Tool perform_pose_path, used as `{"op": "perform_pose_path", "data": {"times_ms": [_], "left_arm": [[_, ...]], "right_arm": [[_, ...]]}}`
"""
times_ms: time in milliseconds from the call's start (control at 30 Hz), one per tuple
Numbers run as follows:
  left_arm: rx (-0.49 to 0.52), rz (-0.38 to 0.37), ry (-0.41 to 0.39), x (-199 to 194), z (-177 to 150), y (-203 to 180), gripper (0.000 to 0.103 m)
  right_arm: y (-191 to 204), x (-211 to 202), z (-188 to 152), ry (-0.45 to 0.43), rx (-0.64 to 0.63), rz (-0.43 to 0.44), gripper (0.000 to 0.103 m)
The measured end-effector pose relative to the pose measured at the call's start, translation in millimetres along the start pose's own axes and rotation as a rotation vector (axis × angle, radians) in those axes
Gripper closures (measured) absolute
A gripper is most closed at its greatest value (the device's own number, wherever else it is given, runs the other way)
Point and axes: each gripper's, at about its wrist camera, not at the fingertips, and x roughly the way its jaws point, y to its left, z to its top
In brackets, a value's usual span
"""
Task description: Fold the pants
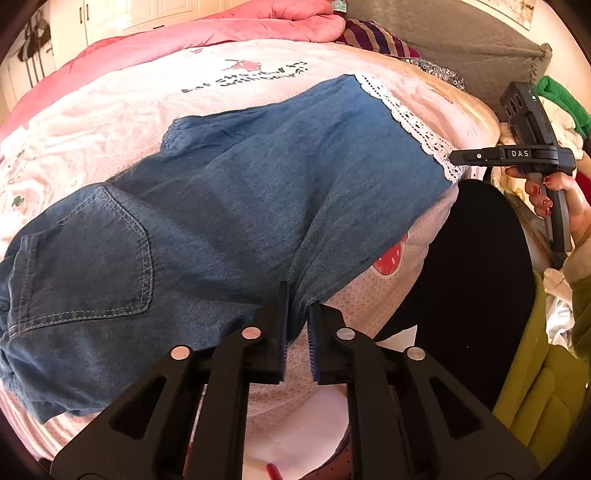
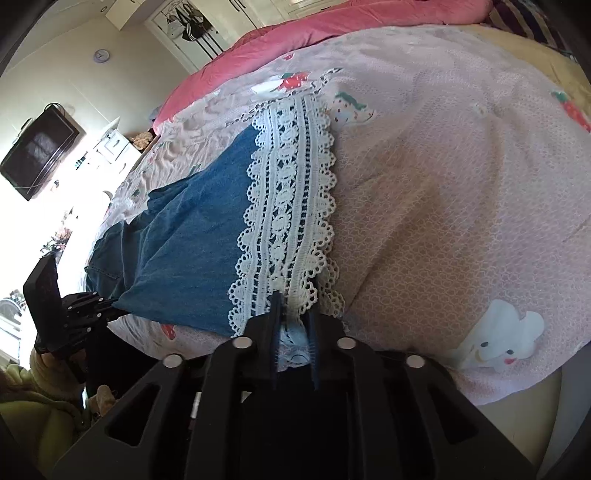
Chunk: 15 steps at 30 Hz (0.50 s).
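pants (image 1: 229,206) flat on bed (image 1: 110,110) | left gripper (image 1: 297,328) pinching near edge | right gripper (image 2: 293,325) pinching lace hem (image 2: 291,192) | risk: thin lace slips out, legs misalign

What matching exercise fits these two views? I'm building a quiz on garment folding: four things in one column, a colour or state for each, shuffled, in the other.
Things:
1. pants
2. lace hem
3. quilt
4. left gripper

Colour or state:
A. white openwork trim
B. pink, bunched at the far edge of the bed
C. blue denim, spread flat
D. black, at the pants' near edge

Pairs: 1-C, 2-A, 3-B, 4-D
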Motion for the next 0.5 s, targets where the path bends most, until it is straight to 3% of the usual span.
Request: {"op": "perform_pose_path", "data": {"times_ms": [33,233,333,500], "left_arm": [[-0.002,-0.003,-0.001,-1.7,-0.8,0.5,0.093],[-0.047,-0.001,-0.043,-26.6,-3.8,15.1,0.068],[-0.103,0.042,-0.094,-50.5,-4.4,35.3,0.065],[-0.236,0.142,-0.143,-77.2,-10.8,77.3,0.057]], "right_arm": [[0.2,-4.4,0.6,-0.011,-0.001,-0.018,0.069],[4.1,-28.7,8.6,-0.093,0.019,-0.032,0.064],[19.1,-29.7,17.4,-0.118,-0.006,-0.002,0.052],[67.6,-4.3,37.3,-0.09,-0.129,0.08,0.045]]}}
